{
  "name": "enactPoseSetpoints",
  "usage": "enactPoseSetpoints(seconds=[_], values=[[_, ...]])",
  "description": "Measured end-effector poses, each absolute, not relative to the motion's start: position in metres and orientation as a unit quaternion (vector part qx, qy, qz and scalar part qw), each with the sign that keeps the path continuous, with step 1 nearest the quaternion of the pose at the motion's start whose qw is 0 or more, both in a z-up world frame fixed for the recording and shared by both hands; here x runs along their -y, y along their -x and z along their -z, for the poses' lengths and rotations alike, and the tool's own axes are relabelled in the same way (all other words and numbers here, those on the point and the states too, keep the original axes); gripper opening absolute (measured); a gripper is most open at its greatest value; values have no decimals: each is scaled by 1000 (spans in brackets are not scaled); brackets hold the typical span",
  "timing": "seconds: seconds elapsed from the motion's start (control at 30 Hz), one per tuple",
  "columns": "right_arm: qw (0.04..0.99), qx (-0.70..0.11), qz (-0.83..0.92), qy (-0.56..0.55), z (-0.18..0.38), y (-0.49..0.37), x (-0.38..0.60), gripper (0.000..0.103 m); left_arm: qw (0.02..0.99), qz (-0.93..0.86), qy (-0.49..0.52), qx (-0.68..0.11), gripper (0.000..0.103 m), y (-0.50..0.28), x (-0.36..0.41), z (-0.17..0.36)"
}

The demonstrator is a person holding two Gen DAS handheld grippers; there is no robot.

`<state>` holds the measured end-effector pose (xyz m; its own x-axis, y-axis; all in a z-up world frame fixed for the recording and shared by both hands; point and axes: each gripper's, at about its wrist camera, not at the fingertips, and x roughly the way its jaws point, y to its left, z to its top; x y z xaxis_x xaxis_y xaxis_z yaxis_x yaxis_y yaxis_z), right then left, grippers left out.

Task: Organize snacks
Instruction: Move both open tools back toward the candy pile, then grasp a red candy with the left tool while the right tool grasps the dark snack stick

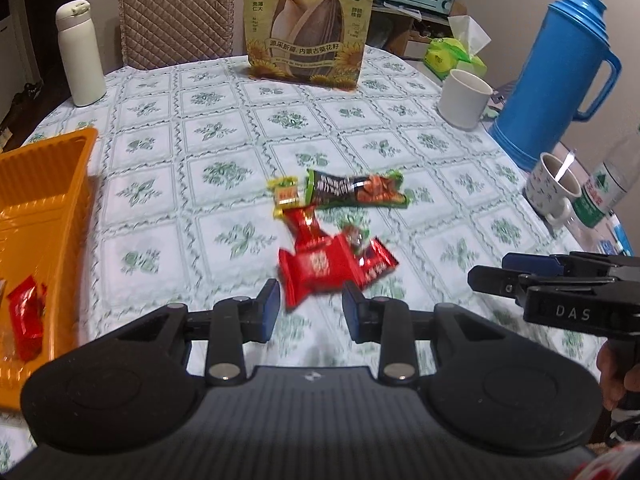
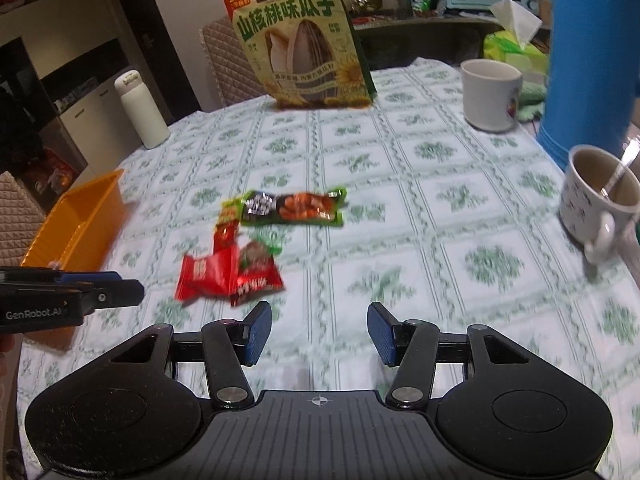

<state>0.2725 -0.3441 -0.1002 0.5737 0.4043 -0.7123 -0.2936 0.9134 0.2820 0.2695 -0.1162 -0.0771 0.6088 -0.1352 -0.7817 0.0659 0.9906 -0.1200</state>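
Note:
A small pile of snacks lies mid-table: red packets (image 1: 316, 268) (image 2: 208, 276), a long green and black packet (image 1: 356, 190) (image 2: 294, 208) and a small yellow one (image 1: 286, 196). My left gripper (image 1: 310, 296) hovers just short of the red packets, its jaws a little apart with nothing pressed between them. My right gripper (image 2: 320, 316) is open and empty, to the right of the pile. Each gripper shows in the other's view: the right (image 1: 488, 272), the left (image 2: 120, 288). An orange tray (image 1: 48, 200) (image 2: 80, 220) at the left holds a red packet (image 1: 26, 320).
A big sunflower-seed bag (image 1: 306, 24) stands at the back, with a white bottle (image 1: 80, 52) at the back left. On the right are a white mug (image 1: 464, 98), a blue thermos (image 1: 560, 76), a floral cup with a spoon (image 2: 600, 200) and a tissue pack (image 1: 456, 56).

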Motion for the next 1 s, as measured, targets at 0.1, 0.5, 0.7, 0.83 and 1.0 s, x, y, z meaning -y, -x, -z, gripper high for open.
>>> enactPoseSetpoints(seconds=[0.1,0.5,0.7,0.83,1.0], values=[[886,-415,-200,-57,103,-286,341,54,898,50,44,-436,30,-286,117,82],[889,-400,-221,-38,114,-332,330,54,893,32,66,-444,29,-337,122,107],[889,-401,-219,-42,118,-342,332,53,889,30,68,-453,29,-355,125,119],[887,-405,-216,-44,121,-343,334,53,885,32,64,-460,25,-364,128,126],[887,-407,-212,-43,124,-347,337,53,882,29,61,-466,19,-369,128,133]])
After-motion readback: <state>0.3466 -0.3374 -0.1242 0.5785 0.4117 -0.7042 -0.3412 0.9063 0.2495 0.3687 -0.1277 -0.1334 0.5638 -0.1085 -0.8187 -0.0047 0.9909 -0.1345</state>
